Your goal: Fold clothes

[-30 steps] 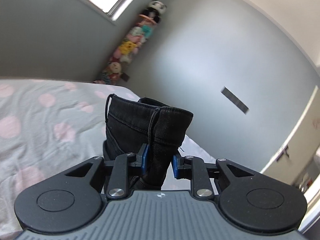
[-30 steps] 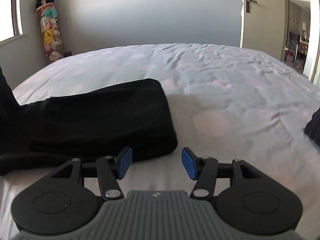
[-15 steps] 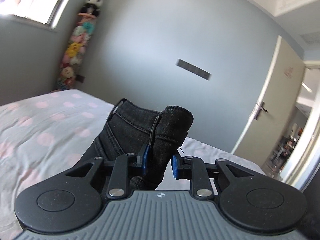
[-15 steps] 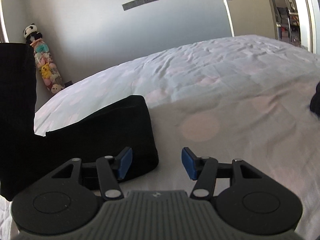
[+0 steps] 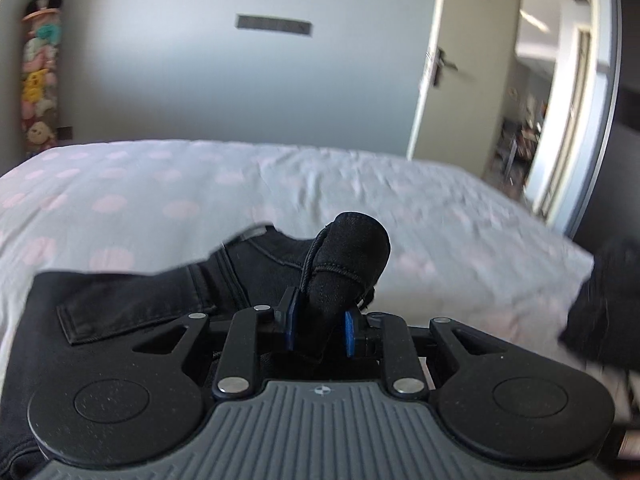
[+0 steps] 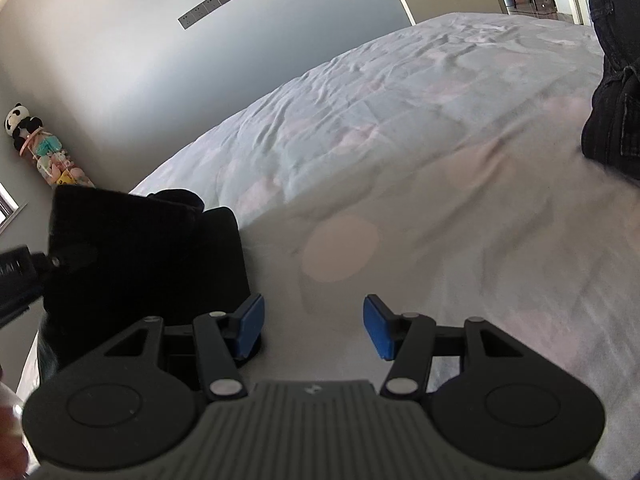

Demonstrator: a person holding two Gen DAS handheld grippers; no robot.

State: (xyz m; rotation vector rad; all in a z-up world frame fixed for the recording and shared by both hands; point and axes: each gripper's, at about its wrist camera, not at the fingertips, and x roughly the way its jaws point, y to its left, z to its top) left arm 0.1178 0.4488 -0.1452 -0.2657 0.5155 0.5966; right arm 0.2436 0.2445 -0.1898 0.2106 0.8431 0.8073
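L gripper (image 5: 318, 330): fingers clenched on a thick bunched fold of the black jeans (image 5: 168, 300), denim rising up betw. the blue pads.
R gripper (image 6: 313, 326): fingers released, nothing betw. them; hovered low over bare bed (image 6: 440, 160) just beside the jeans' near edge.
Jeans, location: lay partly folded on the bed's near-left part in R wrist view; held end was lifted above the flat part, rest flat on the sheet. L wrist view showed seams and a stitched band on the flat layer.
Other dark garment (image 6: 612, 92): heap at the bed's right edge, well apart from the jeans; prob. next in line.
Step (judged): carrying the held end over the flat part to close a fold; task looked part-way done.
Risk 1: bunched grip, so the layer could land rolled or twisted instead of flat, giving a lumpy fold.
Risk 2: R fingers weren't pinning anything, so the bottom layer could drag w/ the pull and skew the edges.
Risk 3: soft, wrinkled sheet could ride up w/ the denim.
Risk 4: thick wad might slip from the pads if tugged hard.
Background: wall, open door, soft-toy stack (image 5: 40, 64) in the corner; L wrist view blurred.
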